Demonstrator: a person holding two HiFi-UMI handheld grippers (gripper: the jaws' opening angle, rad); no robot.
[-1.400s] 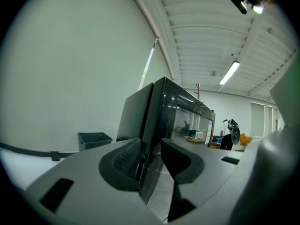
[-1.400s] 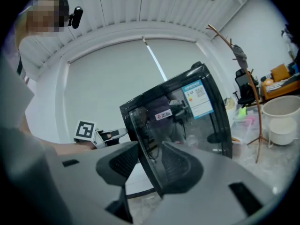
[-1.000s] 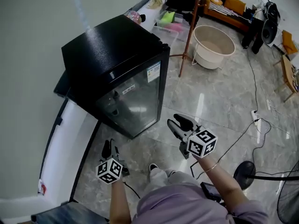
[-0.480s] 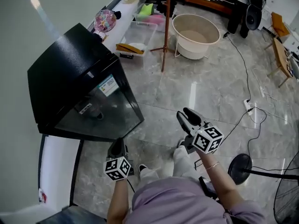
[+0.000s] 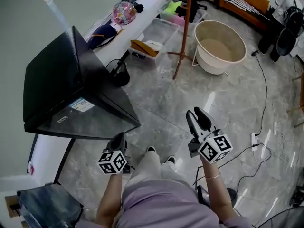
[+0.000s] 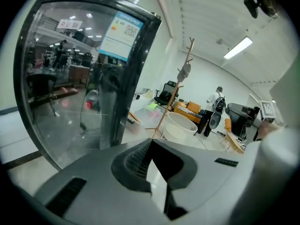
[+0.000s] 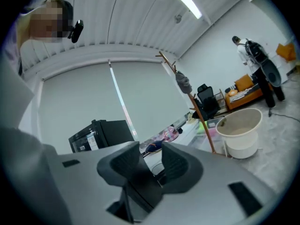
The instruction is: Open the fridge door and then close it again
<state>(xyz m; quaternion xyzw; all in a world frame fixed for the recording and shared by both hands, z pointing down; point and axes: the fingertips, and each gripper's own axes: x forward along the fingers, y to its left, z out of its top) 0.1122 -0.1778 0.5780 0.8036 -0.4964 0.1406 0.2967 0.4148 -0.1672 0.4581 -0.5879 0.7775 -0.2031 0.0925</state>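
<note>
The fridge [image 5: 57,80] is a black cabinet standing along the wall-side edge of the floor [image 5: 190,89], at the left of the head view. Its glass door [image 5: 90,120] faces out over the tiles, and as far as we can make out it lies closed against the cabinet. A paper label [image 5: 79,104] sits near the door's top corner. In the left gripper view the same door [image 6: 70,88] fills the left half of the picture, close in front, with the label [image 6: 120,35] up at its top corner.

We hold the left tool [image 5: 119,137] just off the door's lower front corner, not touching it. Its jaws have just been closing and now stand together at the tips, with nothing between them [image 6: 151,140]. We hold the right tool [image 5: 195,113] well away from the fridge, out over open floor. Its jaws stand apart and empty [image 7: 151,149], pointing across the room towards the wall. From there the fridge [image 7: 101,134] shows small and far off to the left.

Below the tools our shoes [image 5: 151,149] stand on the tiles. Further out on the floor are a round beige tub [image 5: 219,46], a wooden coat stand [image 5: 183,32] beside it, and a clear storage box [image 5: 156,32] by the white ledge [image 5: 137,8] along the wall. A black cable [image 5: 263,80] trails across the tiles on the right.
</note>
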